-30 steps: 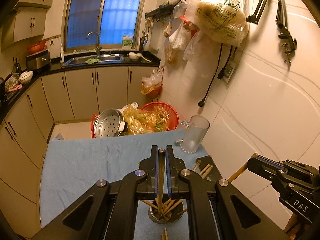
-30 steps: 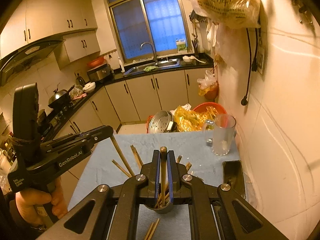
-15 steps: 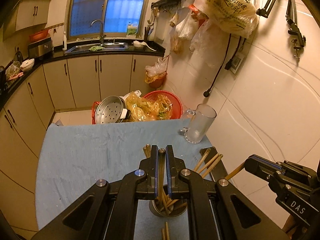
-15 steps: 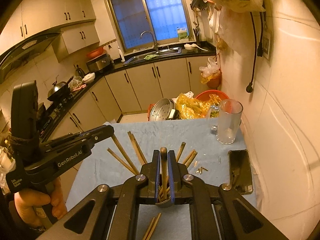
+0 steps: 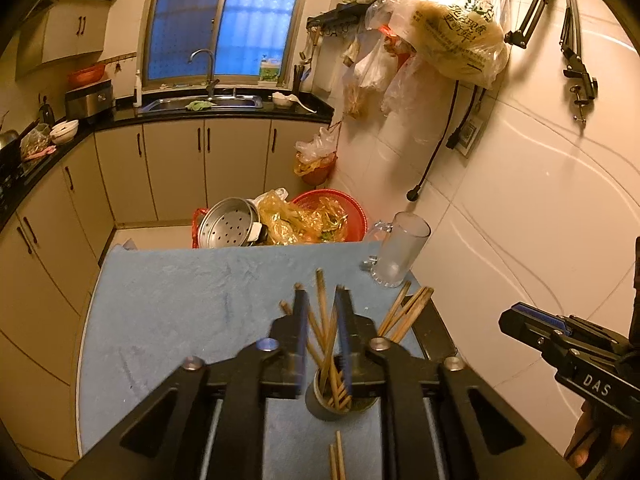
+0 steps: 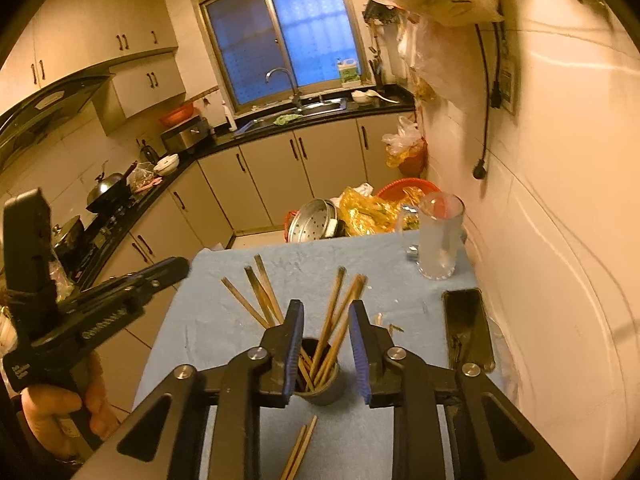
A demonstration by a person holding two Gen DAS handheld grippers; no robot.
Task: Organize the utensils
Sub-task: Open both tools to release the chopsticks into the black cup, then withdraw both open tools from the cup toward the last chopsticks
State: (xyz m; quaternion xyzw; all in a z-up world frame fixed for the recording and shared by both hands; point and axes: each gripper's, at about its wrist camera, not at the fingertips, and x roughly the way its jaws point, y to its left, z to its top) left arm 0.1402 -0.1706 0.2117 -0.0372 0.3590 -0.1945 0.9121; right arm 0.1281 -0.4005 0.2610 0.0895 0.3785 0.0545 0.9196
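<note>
A metal cup (image 5: 326,406) (image 6: 320,384) stands on the blue cloth (image 5: 180,304) and holds several wooden chopsticks (image 5: 320,312) (image 6: 336,316) that fan outward. My left gripper (image 5: 322,300) is open above the cup, with chopsticks rising between its fingers, none gripped. My right gripper (image 6: 326,312) is open above the same cup and empty. Two loose chopsticks (image 5: 336,458) (image 6: 298,450) lie on the cloth in front of the cup.
A glass mug (image 5: 396,250) (image 6: 438,238) stands at the far right of the table. A black phone (image 6: 468,328) lies by the wall. A steamer pot (image 5: 228,228) and red basket (image 5: 340,216) sit beyond the far edge.
Both grippers have opened and let go of the chopstick each held; those chopsticks now stand in the cup. Both grippers have pulled back and up slightly.
</note>
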